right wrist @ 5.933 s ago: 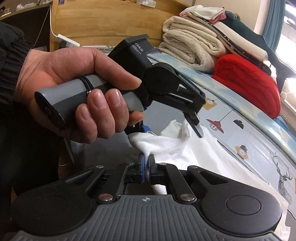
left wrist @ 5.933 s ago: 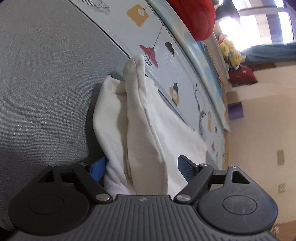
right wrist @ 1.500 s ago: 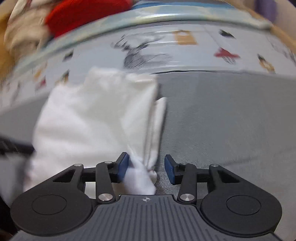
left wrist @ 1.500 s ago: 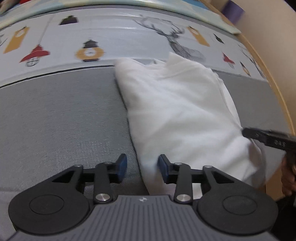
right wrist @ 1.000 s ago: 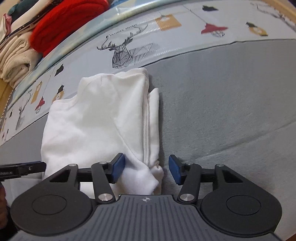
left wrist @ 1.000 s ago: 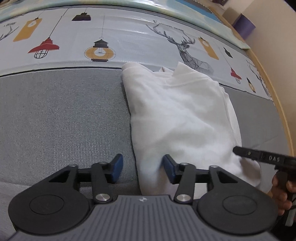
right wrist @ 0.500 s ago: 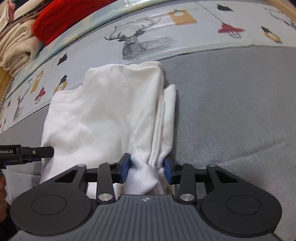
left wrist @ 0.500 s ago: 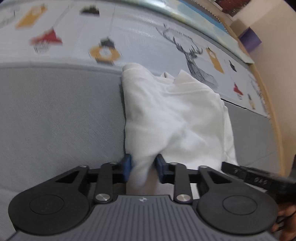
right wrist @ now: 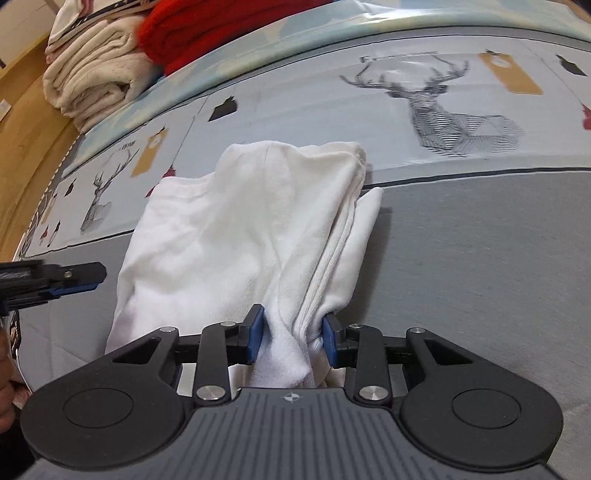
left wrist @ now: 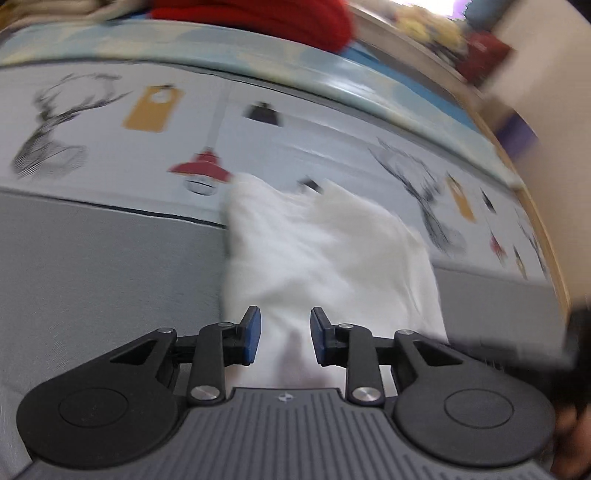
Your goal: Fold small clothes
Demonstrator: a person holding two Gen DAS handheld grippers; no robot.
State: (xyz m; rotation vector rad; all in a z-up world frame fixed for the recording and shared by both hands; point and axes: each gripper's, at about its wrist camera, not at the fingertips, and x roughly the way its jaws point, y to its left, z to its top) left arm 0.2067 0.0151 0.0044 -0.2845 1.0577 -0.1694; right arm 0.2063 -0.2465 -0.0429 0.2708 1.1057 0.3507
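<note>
A white garment [left wrist: 325,251] lies folded lengthwise on the grey bed cover [right wrist: 480,277], its far end [right wrist: 295,155] reaching onto the printed sheet. My left gripper [left wrist: 285,339] holds the garment's near left corner. Its jaws are opening slightly, and cloth still fills the gap between the pads. My right gripper [right wrist: 293,336] has its jaws closing on the bunched near right corner, where the stacked layers are squeezed. In the right wrist view the left gripper [right wrist: 88,280] shows side-on at the garment's left edge. The left wrist view is blurred.
A printed sheet with deer and lamps [right wrist: 443,103] runs behind the grey cover. Beyond it sit a folded red blanket [right wrist: 207,33] and cream towels [right wrist: 92,74]. A wooden bed frame [right wrist: 22,122] borders the left. A hand [left wrist: 569,435] shows at the lower right.
Both grippers went from open astride the garment's near corners to closed on them. They then moved forward, and the garment shifted left and farther onto the printed sheet.
</note>
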